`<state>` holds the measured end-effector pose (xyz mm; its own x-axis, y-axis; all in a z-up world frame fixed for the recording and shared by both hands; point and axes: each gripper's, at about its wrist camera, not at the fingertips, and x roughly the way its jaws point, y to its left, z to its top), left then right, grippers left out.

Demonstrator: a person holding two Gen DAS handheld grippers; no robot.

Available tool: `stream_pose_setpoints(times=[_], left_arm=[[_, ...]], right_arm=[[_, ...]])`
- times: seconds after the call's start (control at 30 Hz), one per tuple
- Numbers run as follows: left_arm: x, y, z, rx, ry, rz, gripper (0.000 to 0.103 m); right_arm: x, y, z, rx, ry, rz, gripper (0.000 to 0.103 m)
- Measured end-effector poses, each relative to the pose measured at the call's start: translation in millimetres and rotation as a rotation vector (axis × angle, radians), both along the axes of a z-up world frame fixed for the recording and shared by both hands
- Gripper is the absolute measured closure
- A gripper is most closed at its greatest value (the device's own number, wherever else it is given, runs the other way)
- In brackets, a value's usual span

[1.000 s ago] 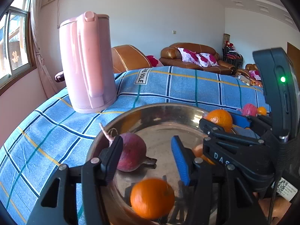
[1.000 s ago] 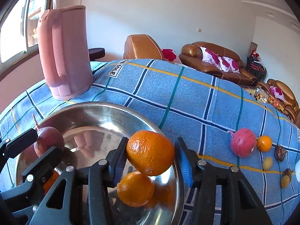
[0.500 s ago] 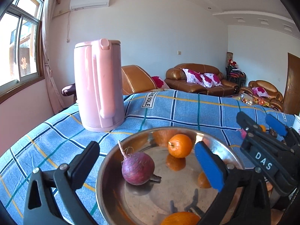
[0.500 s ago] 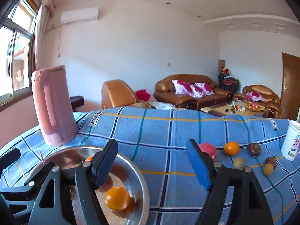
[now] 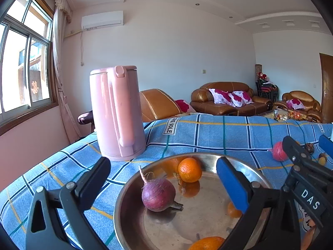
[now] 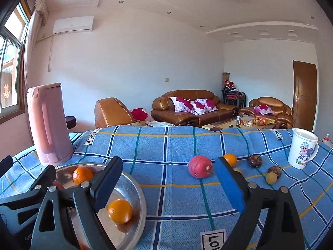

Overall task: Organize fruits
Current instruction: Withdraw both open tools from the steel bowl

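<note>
Behind right tongs (image 6: 168,174), orange (image 6: 229,159) (half hidden)

The left tool (image 5: 163,180) points forward and slightly downward, its two fingers spread as wide as they go, nothing pressed between the pads. Its left finger (image 5: 93,178) is black and its right finger (image 5: 232,184) carries a blue pad. The right tool (image 6: 168,180) sits just beside it, on its right, also tipped a little below level. Its jaws have just been opening and stand wide apart, with nothing held between them. Its black left finger (image 6: 108,179) and blue-padded right finger (image 6: 230,184) both show clearly. In the left wrist view, part of the right tool's frame shows at the right edge.
</note>
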<state>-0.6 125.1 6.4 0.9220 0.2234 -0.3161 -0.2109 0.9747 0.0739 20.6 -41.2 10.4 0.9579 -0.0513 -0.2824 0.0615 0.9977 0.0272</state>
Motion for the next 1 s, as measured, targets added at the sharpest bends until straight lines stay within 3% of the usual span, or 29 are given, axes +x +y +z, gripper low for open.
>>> stream_pose_setpoints(times=[0.5,1.0], left_arm=[[-0.2,-10.6,-2.4,-0.013,0.036,-0.016,0.0],[5.4,-81.2,-5.0,-0.002,0.097,-0.154,0.0]], right_arm=[[-10.4,-26.4,0.7,-0.051,0.011,-0.025,0.012],[-10.9,-99.9,1.7,-0.052,0.064,-0.121,0.012]])
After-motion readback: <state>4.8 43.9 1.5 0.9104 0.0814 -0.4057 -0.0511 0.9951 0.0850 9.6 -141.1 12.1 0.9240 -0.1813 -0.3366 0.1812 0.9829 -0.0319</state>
